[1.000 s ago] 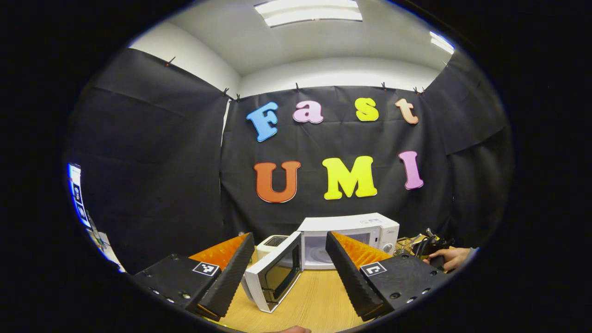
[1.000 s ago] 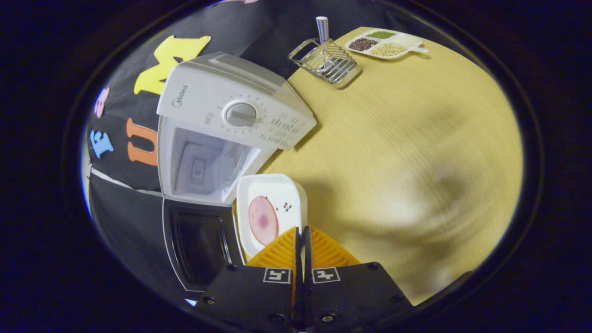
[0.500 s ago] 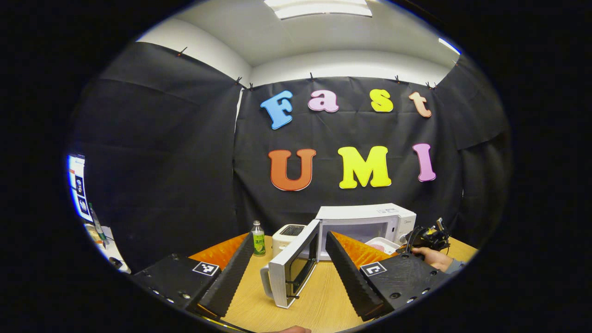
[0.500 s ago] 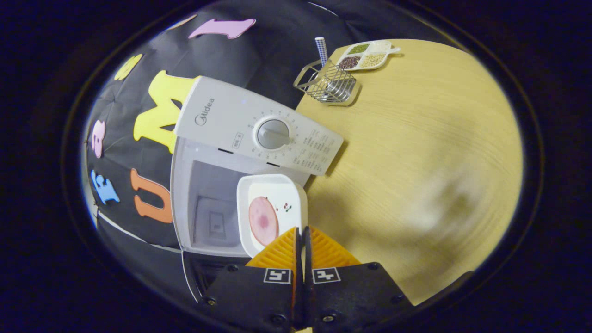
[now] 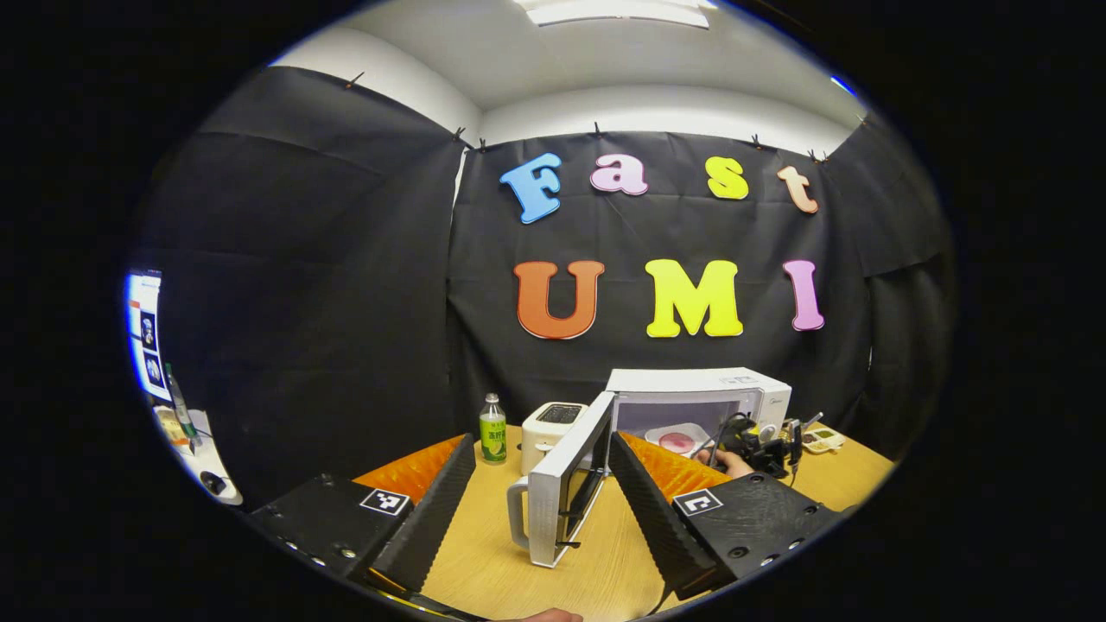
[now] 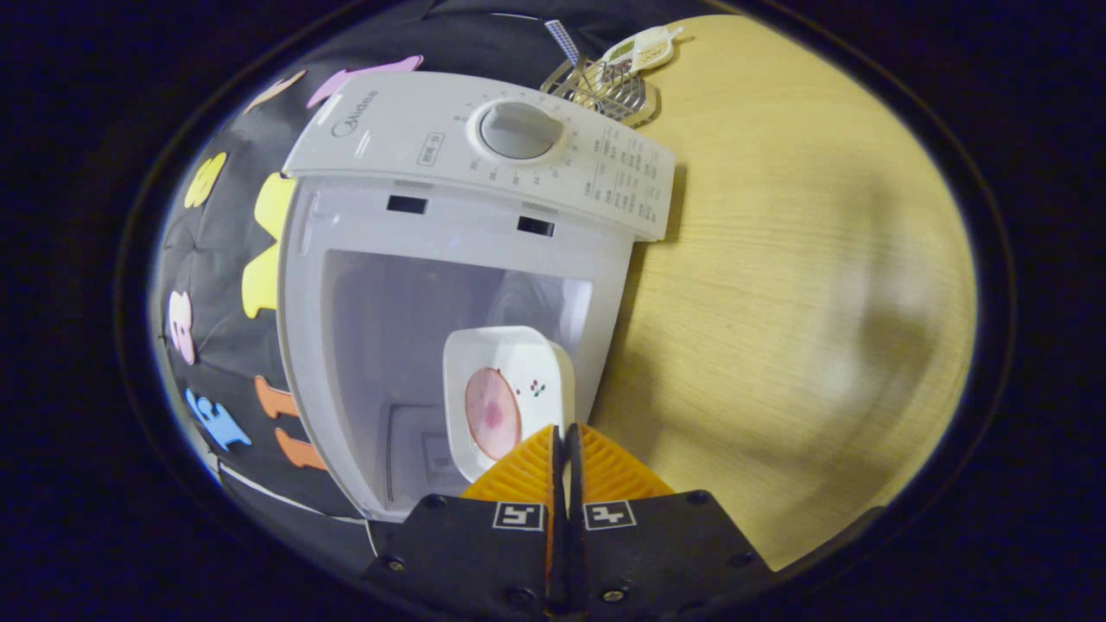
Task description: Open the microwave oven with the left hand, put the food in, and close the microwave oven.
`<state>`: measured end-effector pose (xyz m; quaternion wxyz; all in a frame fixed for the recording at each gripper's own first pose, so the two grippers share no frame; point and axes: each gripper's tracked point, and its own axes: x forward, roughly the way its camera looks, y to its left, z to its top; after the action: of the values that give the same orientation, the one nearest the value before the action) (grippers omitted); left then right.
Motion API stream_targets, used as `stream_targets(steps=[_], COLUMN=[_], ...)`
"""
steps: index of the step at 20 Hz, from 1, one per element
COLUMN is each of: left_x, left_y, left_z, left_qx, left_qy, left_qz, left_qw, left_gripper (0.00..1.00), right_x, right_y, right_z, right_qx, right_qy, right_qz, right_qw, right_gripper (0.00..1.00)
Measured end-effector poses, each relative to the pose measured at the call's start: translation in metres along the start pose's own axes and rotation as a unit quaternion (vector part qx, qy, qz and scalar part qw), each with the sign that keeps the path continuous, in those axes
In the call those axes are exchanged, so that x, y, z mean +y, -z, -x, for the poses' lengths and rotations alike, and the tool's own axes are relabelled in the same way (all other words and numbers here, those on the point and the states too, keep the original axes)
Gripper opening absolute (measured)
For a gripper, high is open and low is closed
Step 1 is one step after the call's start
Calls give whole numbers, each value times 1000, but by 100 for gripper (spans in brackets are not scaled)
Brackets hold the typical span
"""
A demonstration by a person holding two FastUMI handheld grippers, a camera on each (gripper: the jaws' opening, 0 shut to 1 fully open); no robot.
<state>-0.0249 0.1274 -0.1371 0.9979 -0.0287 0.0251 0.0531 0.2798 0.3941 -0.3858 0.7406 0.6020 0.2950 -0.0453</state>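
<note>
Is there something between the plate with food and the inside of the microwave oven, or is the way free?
Nothing visible blocks it. The door is swung wide open, and the right hand-held gripper holds the plate by its rim, right at the microwave oven's open cavity, which looks empty.

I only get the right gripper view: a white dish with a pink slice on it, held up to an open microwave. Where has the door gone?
Observer: In the left gripper view the door is swung wide open, its edge facing that camera, out in front of the microwave.
Operator: Is the other gripper holding it?
Observer: No. The left gripper appears to sit back from the door, jaws wide apart, gripping nothing.
Operator: Is anything else near the microwave?
Observer: A toaster and a bottle with a green label stand beside it, on the door's side.
</note>
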Motion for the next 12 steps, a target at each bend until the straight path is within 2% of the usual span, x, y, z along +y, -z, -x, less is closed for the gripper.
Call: stream_targets(steps=[3, 7, 8, 9, 12], left_x=[9, 11, 13, 15, 19], left_y=[6, 29, 30, 30, 35], left_z=[-7, -13, -13, -14, -15], left_qx=[3, 37, 40, 37, 38], left_qy=[-1, 10, 12, 11, 9], left_qz=[13, 30, 33, 34, 35], left_qw=[1000, 999, 999, 999, 999], left_gripper=[95, 93, 82, 93, 93], right_x=[10, 22, 25, 28, 31], right_y=[-3, -10, -11, -13, -14], right_z=[-28, -48, -50, -52, -56], right_qx=[-19, -44, -52, -58, -72], right_qy=[-6, -16, -22, -25, -28], right_qz=[-4, 36, 45, 55, 77], right_qw=[1000, 998, 997, 996, 994], right_gripper=[4, 5, 6, 6, 7])
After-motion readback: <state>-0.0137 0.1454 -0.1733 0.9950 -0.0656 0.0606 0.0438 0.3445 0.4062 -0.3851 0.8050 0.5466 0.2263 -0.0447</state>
